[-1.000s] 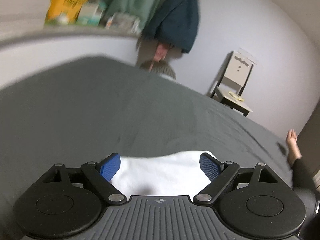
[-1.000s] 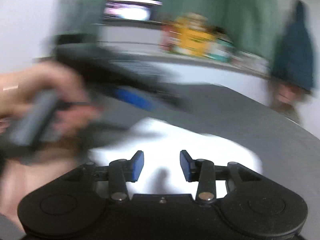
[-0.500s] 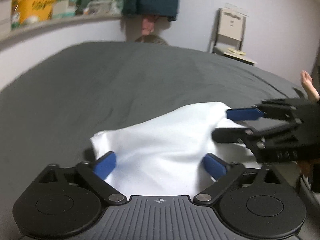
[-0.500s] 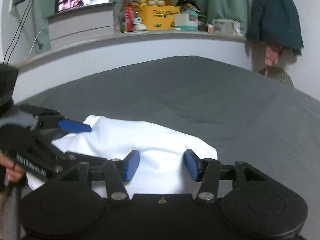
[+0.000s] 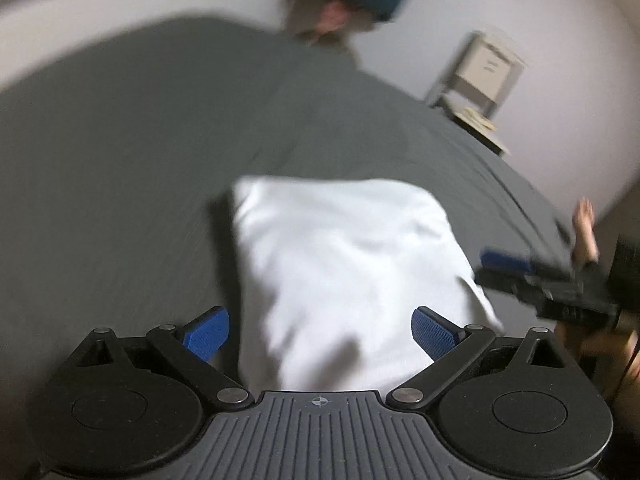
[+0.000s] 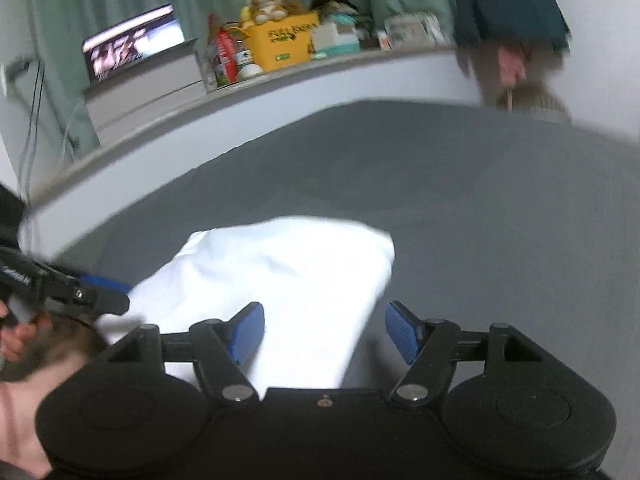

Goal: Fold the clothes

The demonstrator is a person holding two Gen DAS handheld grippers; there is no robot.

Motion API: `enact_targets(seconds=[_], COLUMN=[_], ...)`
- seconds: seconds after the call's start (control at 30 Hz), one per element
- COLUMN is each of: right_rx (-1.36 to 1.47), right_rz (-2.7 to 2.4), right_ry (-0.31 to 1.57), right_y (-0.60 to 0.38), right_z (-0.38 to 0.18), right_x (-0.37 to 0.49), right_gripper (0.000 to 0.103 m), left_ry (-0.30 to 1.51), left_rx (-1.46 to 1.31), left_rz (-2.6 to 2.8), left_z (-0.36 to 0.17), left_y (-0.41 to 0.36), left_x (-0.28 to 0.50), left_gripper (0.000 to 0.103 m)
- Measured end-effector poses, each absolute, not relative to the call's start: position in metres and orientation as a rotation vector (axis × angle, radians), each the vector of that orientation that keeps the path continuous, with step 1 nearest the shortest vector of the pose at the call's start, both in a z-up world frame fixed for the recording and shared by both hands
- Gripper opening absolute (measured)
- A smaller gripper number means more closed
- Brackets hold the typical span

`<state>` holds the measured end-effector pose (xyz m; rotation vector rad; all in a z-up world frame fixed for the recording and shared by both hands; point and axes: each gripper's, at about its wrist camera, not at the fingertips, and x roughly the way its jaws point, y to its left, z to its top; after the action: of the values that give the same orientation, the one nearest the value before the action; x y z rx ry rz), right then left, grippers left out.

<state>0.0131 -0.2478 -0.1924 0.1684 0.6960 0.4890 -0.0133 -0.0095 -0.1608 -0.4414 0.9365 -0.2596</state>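
Note:
A white folded garment [image 5: 340,264] lies on the dark grey bed [image 5: 120,160]; it also shows in the right wrist view [image 6: 288,276]. My left gripper [image 5: 320,332] is open, its blue pads wide apart above the garment's near edge, holding nothing. My right gripper [image 6: 324,332] is open over the garment's near right part, empty. The right gripper also shows at the right edge of the left wrist view [image 5: 532,280], beside the garment. The left gripper shows at the left edge of the right wrist view [image 6: 80,292].
A white headboard ledge [image 6: 280,88] carries a yellow box [image 6: 284,44], a laptop [image 6: 132,44] and clutter. A dark teal coat [image 6: 508,4] hangs on the wall. A small chair [image 5: 480,80] stands beyond the bed. A bare foot [image 5: 584,232] shows at the right.
Both grippers have drawn back from the garment. The right gripper's jaws have opened wider. The garment now lies as a flatter, squarer folded shape.

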Motion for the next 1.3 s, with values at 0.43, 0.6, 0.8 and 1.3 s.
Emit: enact_targets(seconds=[0.43,0.6,0.8,1.3], right_rx=[0.53,0.651,0.77,0.71], right_rz=[0.509,0.542,0.567,0.507], right_ry=[0.843,0.867,0.9,0.742], right_y=[-0.27,-0.273,-0.273,-0.325], right_z=[-0.228,-0.238,-0.251,-0.199], right_x=[0.055,0.084,0.116,0.11], right_gripper=[0.068,0.064,0.059,0.027], left_ry=[1.095,1.097,1.07,0.924], left_rx=[-0.62,-0.6,-0.544,-0.216], left_rz=[-0.323,-0.346,-0.294,-0.445], left_z=[-0.189,-0.189,-0.185,-0.108], left_y=[-0.011,-0.023,-0.029,-0.113], left_x=[-0.011,-0.012,-0.013,0.006], left_gripper=[0.099,0.095,0.047,0.029])
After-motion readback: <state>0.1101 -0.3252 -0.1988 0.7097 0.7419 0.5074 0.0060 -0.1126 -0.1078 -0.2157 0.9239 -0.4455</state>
